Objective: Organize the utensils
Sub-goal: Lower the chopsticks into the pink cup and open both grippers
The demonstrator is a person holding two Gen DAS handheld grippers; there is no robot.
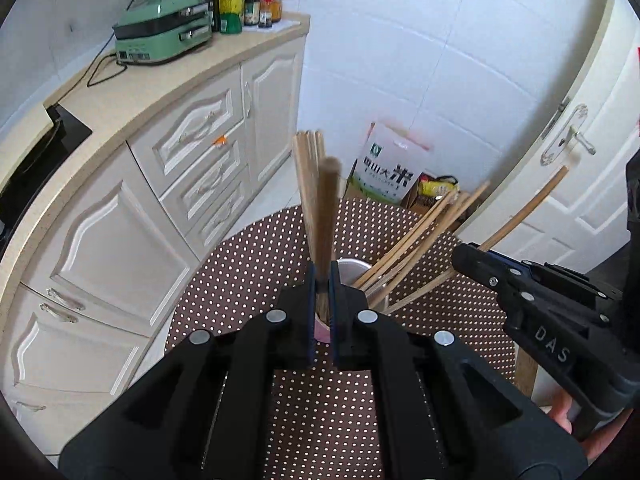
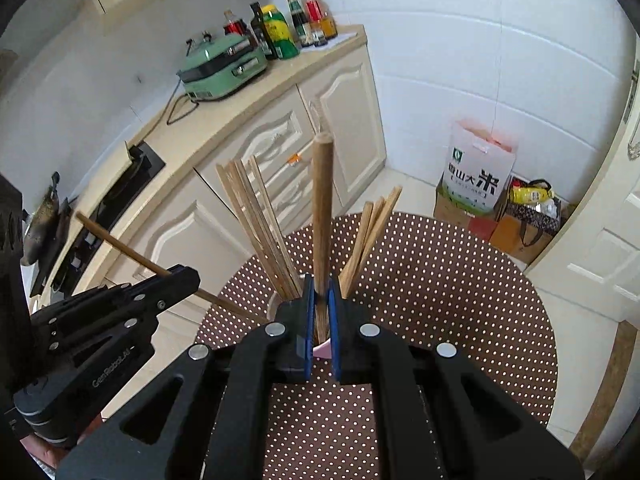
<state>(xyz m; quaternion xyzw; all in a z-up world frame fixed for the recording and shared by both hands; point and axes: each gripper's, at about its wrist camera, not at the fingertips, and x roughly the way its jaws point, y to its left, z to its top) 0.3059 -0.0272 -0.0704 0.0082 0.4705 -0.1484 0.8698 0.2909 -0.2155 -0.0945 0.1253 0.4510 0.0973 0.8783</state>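
A pink-and-white cup (image 1: 352, 270) stands on the round dotted table (image 1: 248, 280) and holds several wooden chopsticks (image 1: 416, 240). My left gripper (image 1: 323, 280) is shut on one chopstick (image 1: 326, 208) that points up just above the cup. My right gripper (image 2: 320, 292) is shut on another chopstick (image 2: 321, 208), also over the cup (image 2: 322, 350). Each gripper shows in the other view, the right one (image 1: 464, 258) and the left one (image 2: 188, 276), each with its stick through the jaws. Bundles of chopsticks (image 2: 256, 220) fan out of the cup.
Cream kitchen cabinets (image 1: 200, 152) and a counter with a green appliance (image 1: 160, 32) and bottles (image 1: 236, 0) run along the left. A rice bag (image 1: 392, 172) and boxes stand on the floor beyond the table. A white door (image 1: 580, 152) is at the right.
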